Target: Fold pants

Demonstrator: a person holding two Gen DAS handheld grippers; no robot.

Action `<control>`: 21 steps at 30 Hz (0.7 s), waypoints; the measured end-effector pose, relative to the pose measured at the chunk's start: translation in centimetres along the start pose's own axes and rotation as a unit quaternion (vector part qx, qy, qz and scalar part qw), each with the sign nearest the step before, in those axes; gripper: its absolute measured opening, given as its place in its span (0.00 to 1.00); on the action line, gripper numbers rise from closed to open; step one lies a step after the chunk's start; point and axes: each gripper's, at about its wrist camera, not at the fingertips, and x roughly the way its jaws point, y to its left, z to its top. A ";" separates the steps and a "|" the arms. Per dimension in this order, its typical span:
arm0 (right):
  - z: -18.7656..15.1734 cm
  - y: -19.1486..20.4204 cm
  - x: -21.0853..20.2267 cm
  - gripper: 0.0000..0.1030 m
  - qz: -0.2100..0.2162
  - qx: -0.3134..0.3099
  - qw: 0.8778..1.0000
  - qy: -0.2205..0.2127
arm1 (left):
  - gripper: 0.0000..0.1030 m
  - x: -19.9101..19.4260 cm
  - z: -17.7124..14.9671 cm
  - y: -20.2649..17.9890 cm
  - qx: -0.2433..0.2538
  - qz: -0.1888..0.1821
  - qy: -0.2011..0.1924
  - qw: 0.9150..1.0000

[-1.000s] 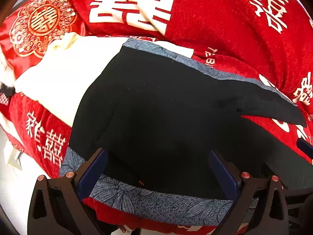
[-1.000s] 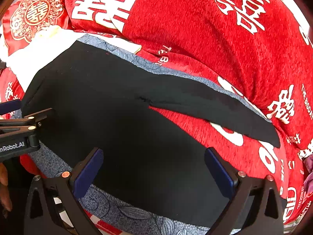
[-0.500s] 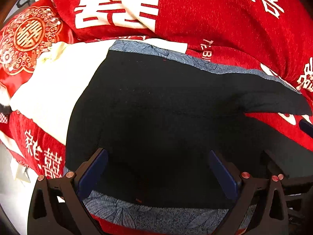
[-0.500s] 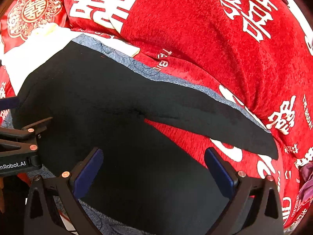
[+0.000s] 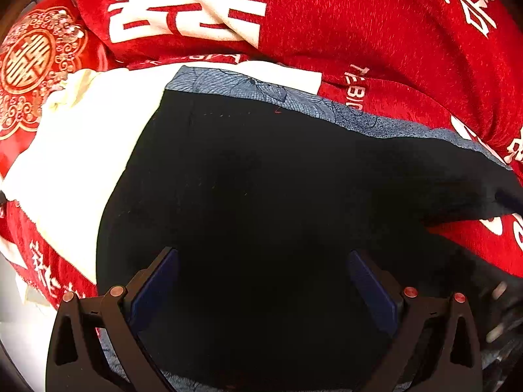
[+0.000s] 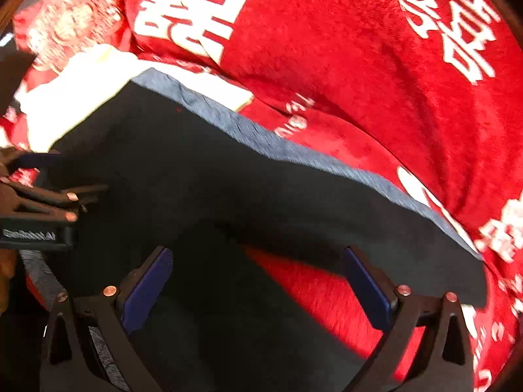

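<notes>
pants: black pants (image 5: pixel 268 196) lay spread flat on a blue-grey floral cloth (image 5: pixel 294 101), on top of the red blanket (image 5: pixel 376 42); waist end toward the left, legs running off to the right
pants legs: in the right wrist view the pants (image 6: pixel 209 176) split into two legs, a wedge of red blanket (image 6: pixel 313 287) showing between them; far leg ended near the right edge, near leg ran under the right gripper
floral cloth: showed as a strip along the far edge of the pants and again at the near edge by the left gripper's finger
white cloth: white cloth (image 5: pixel 75 163) lay just left of the pants, partly under the floral cloth
left gripper: left gripper (image 5: pixel 261 281) hung over the waist area, fingers (image 5: pixel 153 287) spread wide, nothing pinched; contact with fabric could not be told
right gripper: right gripper (image 6: pixel 258 277) sat over the crotch and near leg, fingers (image 6: pixel 143 290) spread wide, nothing between them; view motion-blurred
blanket: red with large white characters, bunched up behind the pants
pillow: red pillow with gold medallion (image 5: pixel 26 65) at far left
</notes>
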 end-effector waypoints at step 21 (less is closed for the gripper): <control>11.6 -5.4 17.3 1.00 0.276 -0.152 0.941 0.122 | 1.00 4.9 3.1 0.0 0.001 0.031 0.012 0.999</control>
